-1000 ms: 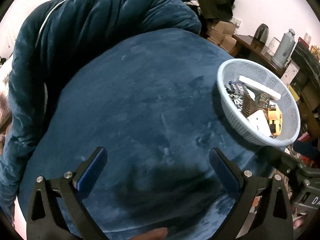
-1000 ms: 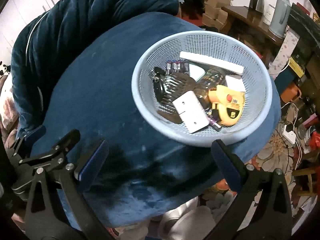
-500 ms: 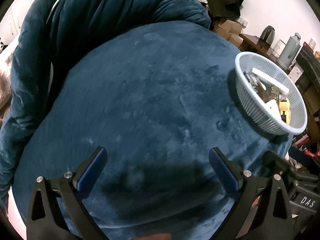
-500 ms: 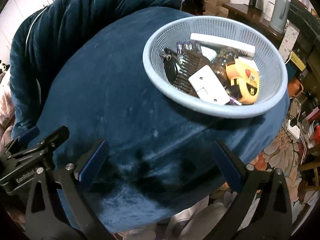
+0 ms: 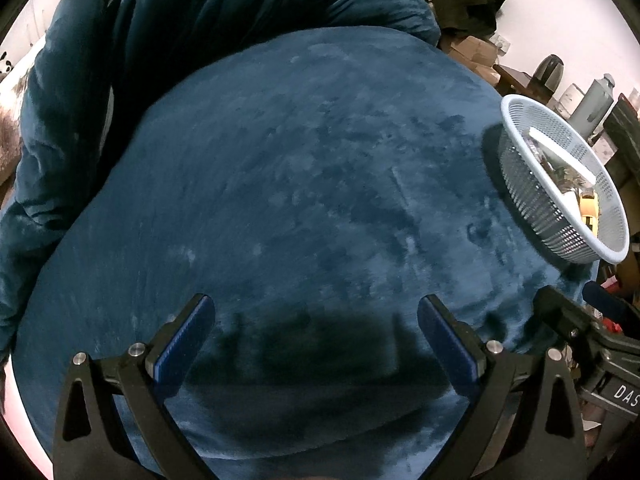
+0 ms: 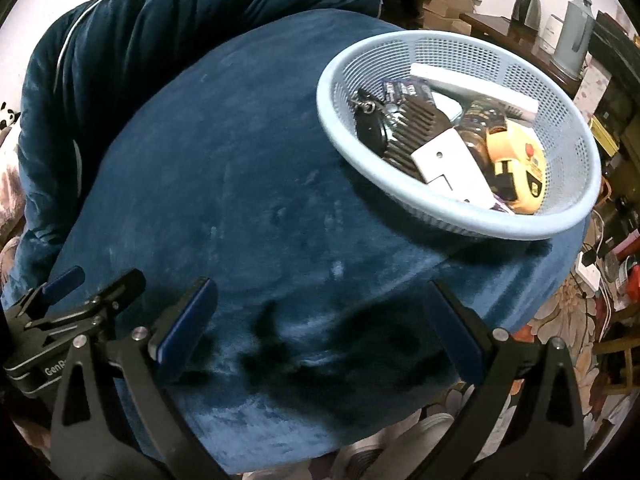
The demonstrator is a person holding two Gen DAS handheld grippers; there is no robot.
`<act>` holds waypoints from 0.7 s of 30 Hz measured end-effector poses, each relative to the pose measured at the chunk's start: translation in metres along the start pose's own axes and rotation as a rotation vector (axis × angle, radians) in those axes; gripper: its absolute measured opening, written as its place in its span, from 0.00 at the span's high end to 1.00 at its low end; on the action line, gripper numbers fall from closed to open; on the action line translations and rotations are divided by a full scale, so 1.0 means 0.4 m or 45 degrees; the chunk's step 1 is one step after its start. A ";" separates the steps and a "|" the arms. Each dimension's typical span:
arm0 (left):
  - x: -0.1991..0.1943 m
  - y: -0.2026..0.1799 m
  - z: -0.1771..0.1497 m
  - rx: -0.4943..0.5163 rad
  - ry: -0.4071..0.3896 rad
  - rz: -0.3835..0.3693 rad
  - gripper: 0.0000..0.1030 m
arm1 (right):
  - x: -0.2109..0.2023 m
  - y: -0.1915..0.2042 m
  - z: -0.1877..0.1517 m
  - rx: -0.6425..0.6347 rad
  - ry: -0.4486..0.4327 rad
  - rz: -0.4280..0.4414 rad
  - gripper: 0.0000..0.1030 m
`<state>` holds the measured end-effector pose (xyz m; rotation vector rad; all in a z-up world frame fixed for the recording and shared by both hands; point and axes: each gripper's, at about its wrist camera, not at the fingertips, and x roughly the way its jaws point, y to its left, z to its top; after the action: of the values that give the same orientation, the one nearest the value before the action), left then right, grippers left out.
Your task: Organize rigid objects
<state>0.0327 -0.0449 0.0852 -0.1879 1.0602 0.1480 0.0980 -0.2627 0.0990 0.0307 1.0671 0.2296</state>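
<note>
A pale blue mesh basket [image 6: 576, 148] stands at the right edge of a dark blue velvet-covered surface [image 6: 240, 200]. It holds several rigid items: a yellow tape measure [image 6: 520, 160], a white flat block [image 6: 452, 168], a brown comb [image 6: 412, 128], a black key fob [image 6: 370, 128], a long white bar [image 6: 476, 86]. My right gripper [image 6: 316, 320] hangs open and empty, short of the basket. In the left wrist view the basket [image 5: 532, 200] sits far right; my left gripper [image 5: 314, 332] is open and empty over the bare cloth.
A bunched blue quilt [image 5: 200, 20] lies behind the surface. A side table with a kettle [image 6: 528, 4] and a thermos [image 6: 574, 36] stands at the back right. Floral floor and a power strip [image 6: 588, 272] lie below right. Each gripper's body shows at the other view's lower edge.
Both grippers have drawn back from the basket, so it sits farther off and more to the right in both views. Both stayed open and empty.
</note>
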 end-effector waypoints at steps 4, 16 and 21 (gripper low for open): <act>0.012 0.017 -0.002 -0.011 0.006 0.001 0.02 | 0.012 0.019 -0.002 -0.018 0.004 0.001 0.00; 0.061 0.079 -0.015 -0.047 0.031 -0.004 0.02 | 0.066 0.087 -0.005 -0.090 0.001 -0.004 0.00; 0.075 0.115 -0.021 -0.059 0.035 0.008 0.02 | 0.082 0.123 -0.007 -0.132 -0.020 0.000 0.00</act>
<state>0.0301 -0.0009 0.0511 -0.2288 1.0850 0.1763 0.1021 -0.2083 0.0758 -0.0607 1.0385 0.2840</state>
